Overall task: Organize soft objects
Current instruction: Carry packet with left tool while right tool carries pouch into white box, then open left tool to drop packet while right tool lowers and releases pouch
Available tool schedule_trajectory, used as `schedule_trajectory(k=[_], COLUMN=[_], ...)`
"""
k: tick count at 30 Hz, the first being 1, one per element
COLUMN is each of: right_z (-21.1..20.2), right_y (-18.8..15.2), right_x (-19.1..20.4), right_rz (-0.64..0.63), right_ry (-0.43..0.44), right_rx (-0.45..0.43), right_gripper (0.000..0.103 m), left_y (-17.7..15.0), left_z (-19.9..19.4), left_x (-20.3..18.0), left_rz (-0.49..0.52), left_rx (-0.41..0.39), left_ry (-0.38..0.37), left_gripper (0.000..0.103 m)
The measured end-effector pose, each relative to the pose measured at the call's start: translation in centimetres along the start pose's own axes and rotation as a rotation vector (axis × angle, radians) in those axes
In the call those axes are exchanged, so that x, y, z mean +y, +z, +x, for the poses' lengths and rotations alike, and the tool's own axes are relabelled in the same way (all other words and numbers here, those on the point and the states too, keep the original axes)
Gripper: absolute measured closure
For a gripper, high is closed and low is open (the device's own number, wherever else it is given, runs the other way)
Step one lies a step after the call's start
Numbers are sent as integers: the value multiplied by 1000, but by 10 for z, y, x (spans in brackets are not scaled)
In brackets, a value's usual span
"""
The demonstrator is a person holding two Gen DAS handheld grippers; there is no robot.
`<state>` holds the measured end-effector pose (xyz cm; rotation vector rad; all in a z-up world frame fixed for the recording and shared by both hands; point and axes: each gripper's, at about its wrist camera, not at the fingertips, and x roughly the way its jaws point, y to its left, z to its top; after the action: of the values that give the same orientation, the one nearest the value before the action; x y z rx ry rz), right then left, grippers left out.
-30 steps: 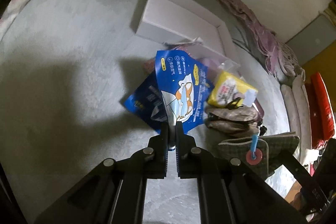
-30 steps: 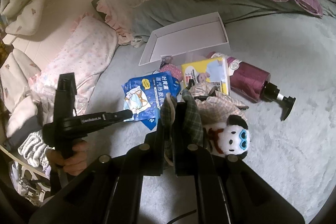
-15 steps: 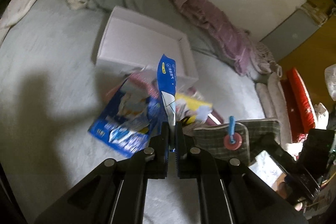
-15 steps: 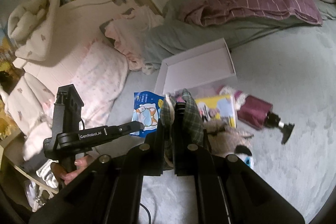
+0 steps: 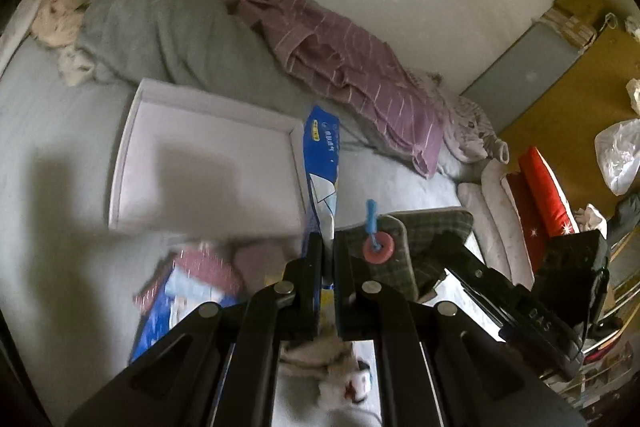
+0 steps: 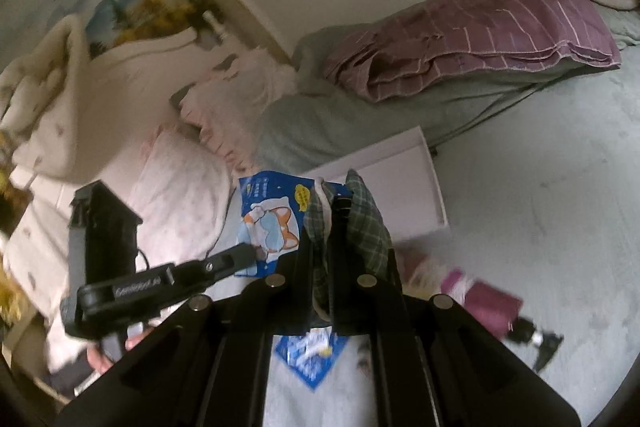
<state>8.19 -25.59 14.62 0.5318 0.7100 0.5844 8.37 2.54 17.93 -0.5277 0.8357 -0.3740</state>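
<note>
Both sets of jaws are pinched tight. The left gripper (image 5: 328, 247) clamps the bottom edge of a blue printed packet (image 5: 323, 163), which stands edge-on above the fingers in its own view and shows its cartoon face (image 6: 272, 223) in the right wrist view. The right gripper (image 6: 332, 227) is closed on a fold of green plaid cloth (image 6: 366, 227), which bunches over both fingers; seen from the left wrist, the same plaid cloth (image 5: 436, 227) carries a red ring with a blue peg (image 5: 376, 241).

Both pieces hang in the air near the front edge of a shallow white box (image 5: 208, 159), which lies open on the grey bedspread (image 5: 48, 131). The box looks like stiff card with low walls.

The packet appears light, thin and glossy, likely to slip or flap; a grip on its sealed edge should hold better than on its slick face. The plaid piece looks soft and limp, so it will sag wherever it is taken, and a thick fold gives the surest hold.

Below, another blue packet (image 6: 310, 357), a dark-red pump bottle (image 6: 490, 307) and a white plush toy (image 5: 348, 383) lie on the bedspread, blurred. A striped purple blanket (image 6: 472, 31) is heaped along the far edge of the bed.
</note>
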Motion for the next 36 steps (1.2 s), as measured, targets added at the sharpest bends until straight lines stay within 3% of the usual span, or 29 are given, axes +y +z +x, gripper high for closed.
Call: schedule_trajectory(k=[5,8,13,19,25,31,36], right_z=[27,45,80,121,136,158,167], right_y=[26,39,32,15,11,7,0], right_x=[-6,-14,-43,-79,-92,-84,-82], right_rz=[40,79,215,330,321,237,200], right_ry=[15,32,99,171,45,-52,-114], right_rx=[-39,-88,-114,-89,1,178,292], right_gripper=[95,95,95,96,96,95,93], left_y=[22,31,29,25,16,10,7], left_z=[23,39,67,83,88,98,94], left_x=[14,35,76,105,132,138,131], left_rz=[24,-21,-122,-156,-159,-69,14], left_rx=[-34,-52,-10,65,134,209,212], left_ry=[-20,-41,-48,72,275,439,470], left_gripper=[100,100,100,100,100,101,100])
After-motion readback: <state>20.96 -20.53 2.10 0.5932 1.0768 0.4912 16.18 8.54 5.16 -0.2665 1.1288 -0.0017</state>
